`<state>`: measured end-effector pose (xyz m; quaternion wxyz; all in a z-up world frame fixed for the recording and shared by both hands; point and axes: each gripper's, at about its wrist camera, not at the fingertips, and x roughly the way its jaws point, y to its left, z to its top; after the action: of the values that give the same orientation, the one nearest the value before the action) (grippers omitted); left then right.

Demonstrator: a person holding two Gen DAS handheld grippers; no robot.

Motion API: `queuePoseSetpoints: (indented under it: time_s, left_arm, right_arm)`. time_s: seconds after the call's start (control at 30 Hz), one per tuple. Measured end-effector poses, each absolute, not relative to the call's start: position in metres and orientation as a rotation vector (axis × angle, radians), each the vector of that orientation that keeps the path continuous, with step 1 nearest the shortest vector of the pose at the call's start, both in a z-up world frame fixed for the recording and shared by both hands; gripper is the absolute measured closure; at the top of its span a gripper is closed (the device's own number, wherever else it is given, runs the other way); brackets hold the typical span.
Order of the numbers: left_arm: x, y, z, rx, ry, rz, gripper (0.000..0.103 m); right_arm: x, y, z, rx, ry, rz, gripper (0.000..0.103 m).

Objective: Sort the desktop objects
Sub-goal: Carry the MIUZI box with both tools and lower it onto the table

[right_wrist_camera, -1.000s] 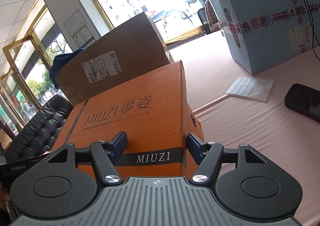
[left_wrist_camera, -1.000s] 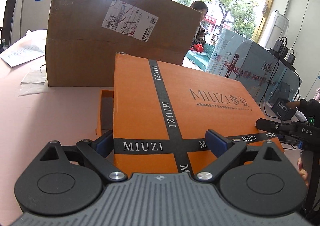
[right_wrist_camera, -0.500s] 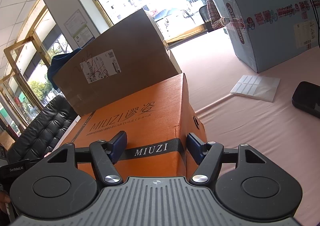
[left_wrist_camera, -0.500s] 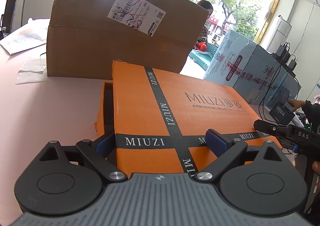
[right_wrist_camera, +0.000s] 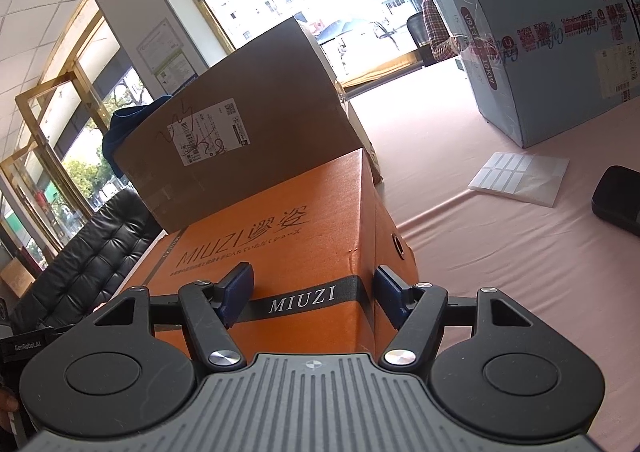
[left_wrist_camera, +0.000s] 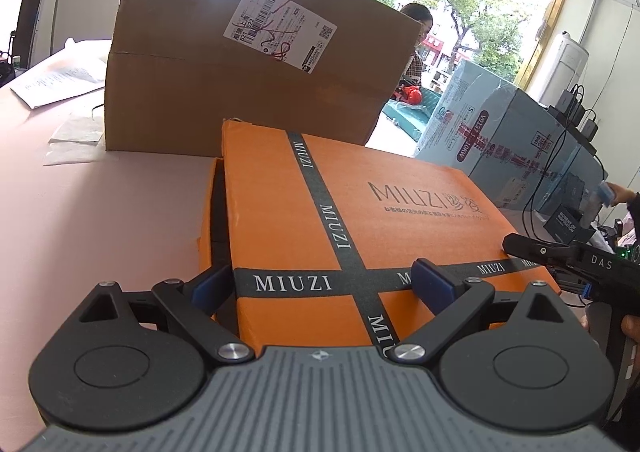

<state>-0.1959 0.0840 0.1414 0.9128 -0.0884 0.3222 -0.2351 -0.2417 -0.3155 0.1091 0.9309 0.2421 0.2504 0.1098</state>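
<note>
An orange MIUZI shoebox lies on the pink table, its lid askew over the base. My left gripper is shut on the lid's near left corner, with one blue pad in the gap beside the lid wall and the other on the lid top. My right gripper is shut on the near right corner, one pad on top and one on the side wall. One black finger of the right gripper shows at the lid's right edge in the left wrist view.
A big brown carton stands right behind the shoebox. A light blue wrapped carton sits to the right. On the table lie a white label sheet, a black device and papers. A person sits behind the cartons.
Both grippers and the lid have edged toward the brown carton, which now looks larger in both views. The lid stays between the fingers just as before.
</note>
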Motion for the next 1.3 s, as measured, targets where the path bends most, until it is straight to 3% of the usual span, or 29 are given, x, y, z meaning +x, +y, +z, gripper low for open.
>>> queuePoseSetpoints:
  time_s: [0.2, 0.4, 0.53, 0.87, 1.3]
  left_arm:
    - [-0.195, 0.085, 0.143, -0.152, 0.659, -0.466, 0.010]
    - [-0.202, 0.089, 0.158, -0.075, 0.524, -0.366, 0.012]
    - [-0.194, 0.087, 0.155, -0.024, 0.529, -0.335, 0.012]
    - [-0.168, 0.107, 0.126, -0.093, 0.614, -0.306, 0.011]
    - [-0.171, 0.112, 0.116, -0.134, 0.568, -0.326, 0.009]
  right_arm:
    - [-0.235, -0.322, 0.093, 0.556, 0.597, 0.255, 0.038]
    - [-0.233, -0.325, 0.094, 0.550, 0.562, 0.280, 0.039]
    - [-0.236, -0.319, 0.098, 0.487, 0.532, 0.279, 0.041]
    - [-0.236, -0.318, 0.095, 0.436, 0.521, 0.267, 0.055]
    - [-0.236, -0.324, 0.081, 0.464, 0.518, 0.281, 0.053]
